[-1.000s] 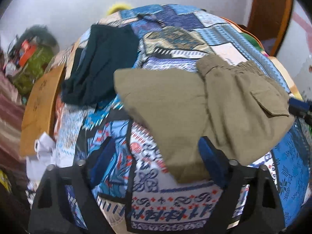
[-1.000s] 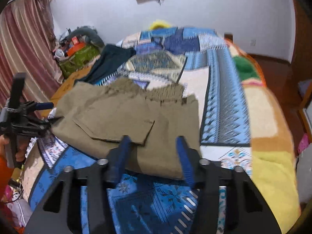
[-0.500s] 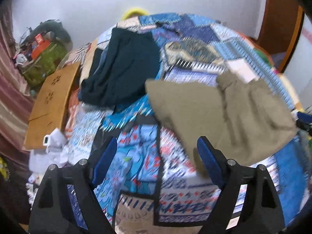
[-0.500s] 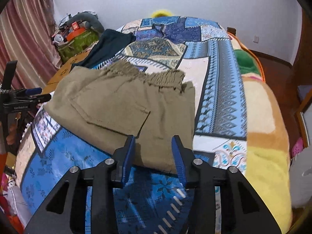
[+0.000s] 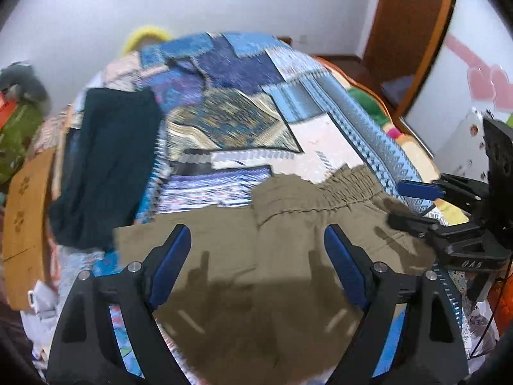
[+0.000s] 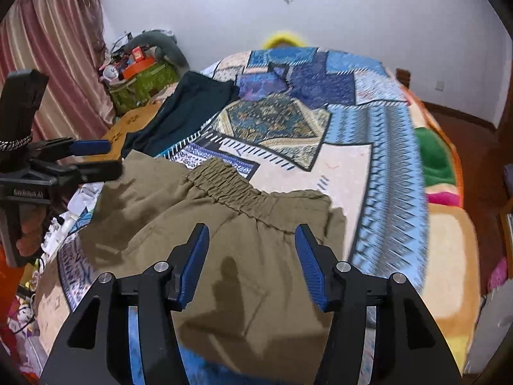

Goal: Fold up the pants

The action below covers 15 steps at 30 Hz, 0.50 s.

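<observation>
Olive-green pants (image 5: 263, 276) lie folded on the patchwork bedspread, elastic waistband (image 6: 231, 189) toward the far side; they also show in the right wrist view (image 6: 224, 256). My left gripper (image 5: 256, 237) is open and empty, hovering just above the pants with its blue pads spread wide. My right gripper (image 6: 251, 234) is open and empty, also just above the pants near the waistband. Each gripper shows in the other's view: the right one at the right edge (image 5: 413, 203), the left one at the left edge (image 6: 102, 157).
A dark teal garment (image 5: 109, 166) lies on the bed's left side. The patchwork bedspread (image 6: 378, 166) covers the bed. A wooden board (image 5: 25, 199), a green bag (image 6: 141, 83) with clutter and a pink curtain (image 6: 48, 57) stand left of the bed.
Both grippers have moved in over the pants, which now fill the lower part of each view. The right gripper's jaws have opened wider. The pants have not changed shape.
</observation>
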Each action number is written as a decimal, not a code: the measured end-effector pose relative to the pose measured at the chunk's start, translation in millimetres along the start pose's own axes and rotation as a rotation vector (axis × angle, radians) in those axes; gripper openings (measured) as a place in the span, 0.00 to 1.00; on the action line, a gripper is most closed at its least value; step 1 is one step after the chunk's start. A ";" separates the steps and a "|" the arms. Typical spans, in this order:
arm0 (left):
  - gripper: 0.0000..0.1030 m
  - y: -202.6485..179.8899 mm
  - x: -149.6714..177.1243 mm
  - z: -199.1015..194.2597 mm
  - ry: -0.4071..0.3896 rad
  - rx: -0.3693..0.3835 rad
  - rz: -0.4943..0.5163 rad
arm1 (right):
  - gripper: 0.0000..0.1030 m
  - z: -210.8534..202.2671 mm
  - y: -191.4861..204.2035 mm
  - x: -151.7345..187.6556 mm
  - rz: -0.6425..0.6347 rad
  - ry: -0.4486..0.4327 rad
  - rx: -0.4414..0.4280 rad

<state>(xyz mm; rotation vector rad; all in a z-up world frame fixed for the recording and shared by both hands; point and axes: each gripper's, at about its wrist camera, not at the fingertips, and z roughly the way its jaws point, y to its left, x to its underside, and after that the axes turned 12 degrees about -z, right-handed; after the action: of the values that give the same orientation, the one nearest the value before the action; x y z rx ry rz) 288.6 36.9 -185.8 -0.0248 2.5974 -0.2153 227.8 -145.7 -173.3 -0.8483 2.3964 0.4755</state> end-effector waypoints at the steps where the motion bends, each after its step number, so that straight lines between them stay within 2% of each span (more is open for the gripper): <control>1: 0.83 -2.4 -0.5 9.7 0.021 0.002 0.005 | 0.50 8.8 -1.3 -0.4 -0.001 0.020 -0.009; 5: 0.83 6.4 5.1 50.7 0.131 -0.036 -0.008 | 0.51 39.5 -3.6 5.3 -0.020 0.101 -0.032; 7: 0.84 16.3 11.5 65.2 0.177 -0.023 -0.025 | 0.52 45.2 -8.0 12.0 -0.009 0.108 -0.056; 8: 0.84 19.4 13.6 63.3 0.170 -0.007 -0.023 | 0.52 44.6 -10.0 14.6 -0.004 0.104 -0.068; 12: 0.84 24.8 20.2 49.5 0.150 -0.020 0.006 | 0.51 36.9 -15.3 21.2 0.002 0.099 -0.089; 15: 0.84 37.2 26.9 37.4 0.128 -0.011 -0.015 | 0.50 30.5 -17.6 25.0 0.001 0.100 -0.085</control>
<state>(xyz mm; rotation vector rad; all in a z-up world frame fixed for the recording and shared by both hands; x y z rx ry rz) 285.5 66.5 -237.1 -0.0349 2.7268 -0.2147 234.6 -155.4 -214.8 -0.9277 2.4827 0.5511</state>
